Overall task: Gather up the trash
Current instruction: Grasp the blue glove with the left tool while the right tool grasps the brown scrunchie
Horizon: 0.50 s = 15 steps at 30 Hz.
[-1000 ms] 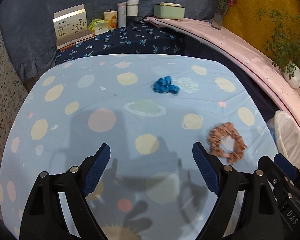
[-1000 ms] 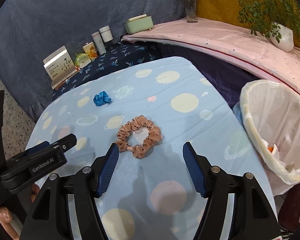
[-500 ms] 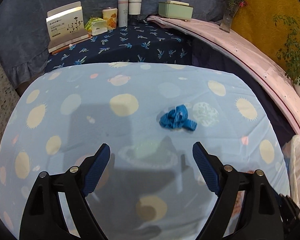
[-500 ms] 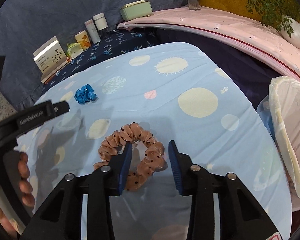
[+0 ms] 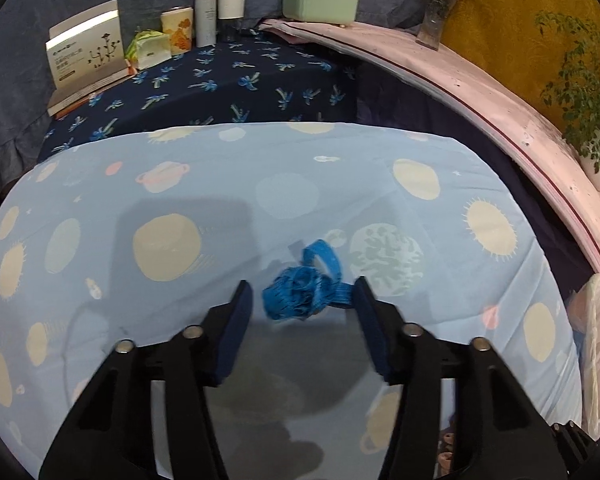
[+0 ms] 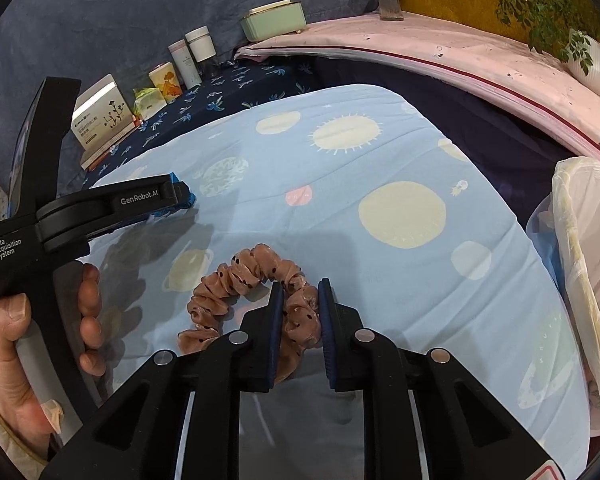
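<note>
A crumpled blue band (image 5: 300, 294) lies on the light-blue planet-print tablecloth (image 5: 180, 184). My left gripper (image 5: 303, 283) straddles it and its jaws are closing. The right pad touches the band's loose end, while a gap remains at the left pad. A peach dotted scrunchie (image 6: 236, 276) lies on the same cloth. My right gripper (image 6: 301, 285) is still closing and its pads squeeze the scrunchie's near-right part. In the right wrist view a hand (image 6: 16, 344) holds the left gripper (image 6: 172, 194), with a corner of the blue band (image 6: 191, 200) showing at its tip.
A bin lined with a white bag (image 6: 580, 248) stands off the table's right edge and shows in the left wrist view as the bag's rim (image 5: 598, 320). Behind the table, a dark floral cloth (image 5: 228, 80) carries a card box (image 5: 86, 50), cups and a green box (image 5: 320, 4). A pink ledge (image 6: 440, 56) curves along the right.
My left gripper moved forward over the cloth to the blue band and narrowed its jaws around it. My right gripper dropped onto the scrunchie and closed on it.
</note>
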Tool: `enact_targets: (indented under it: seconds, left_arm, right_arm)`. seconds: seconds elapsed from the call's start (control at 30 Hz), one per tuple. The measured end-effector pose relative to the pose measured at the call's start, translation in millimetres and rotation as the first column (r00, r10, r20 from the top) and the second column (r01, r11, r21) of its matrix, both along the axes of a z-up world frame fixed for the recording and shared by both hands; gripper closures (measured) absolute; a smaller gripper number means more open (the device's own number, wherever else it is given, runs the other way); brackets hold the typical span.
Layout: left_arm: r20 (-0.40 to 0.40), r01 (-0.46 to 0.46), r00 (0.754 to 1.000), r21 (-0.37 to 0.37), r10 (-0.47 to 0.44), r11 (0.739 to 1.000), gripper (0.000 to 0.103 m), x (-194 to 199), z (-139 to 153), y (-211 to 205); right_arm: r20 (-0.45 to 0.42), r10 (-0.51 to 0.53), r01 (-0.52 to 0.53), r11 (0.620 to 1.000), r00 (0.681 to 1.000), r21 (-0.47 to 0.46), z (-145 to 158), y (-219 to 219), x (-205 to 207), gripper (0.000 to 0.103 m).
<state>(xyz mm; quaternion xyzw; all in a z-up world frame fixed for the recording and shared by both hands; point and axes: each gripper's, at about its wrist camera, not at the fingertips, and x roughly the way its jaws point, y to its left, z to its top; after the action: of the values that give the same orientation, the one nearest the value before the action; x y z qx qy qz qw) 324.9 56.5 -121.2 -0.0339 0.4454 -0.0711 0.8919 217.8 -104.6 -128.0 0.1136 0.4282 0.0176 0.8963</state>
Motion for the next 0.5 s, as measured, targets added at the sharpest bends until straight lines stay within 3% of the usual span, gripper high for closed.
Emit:
enact_targets:
  seconds: [0.13, 0.5]
  left_arm:
    - [0.004, 0.033, 0.999, 0.005, -0.033, 0.999, 0.082, -10.0, 2.8, -9.5]
    - [-0.007, 0.064, 0.998, -0.030, -0.064, 0.997, 0.086, -80.4, -1.2, -10.0]
  right_arm:
    - [-0.002, -0.009, 0.009, 1.000, 1.000, 0.011, -0.2, -2.1, 0.5, 0.092]
    - [-0.005, -0.044, 0.045, 0.998, 0.999, 0.054, -1.2, -14.0, -32.0, 0.097]
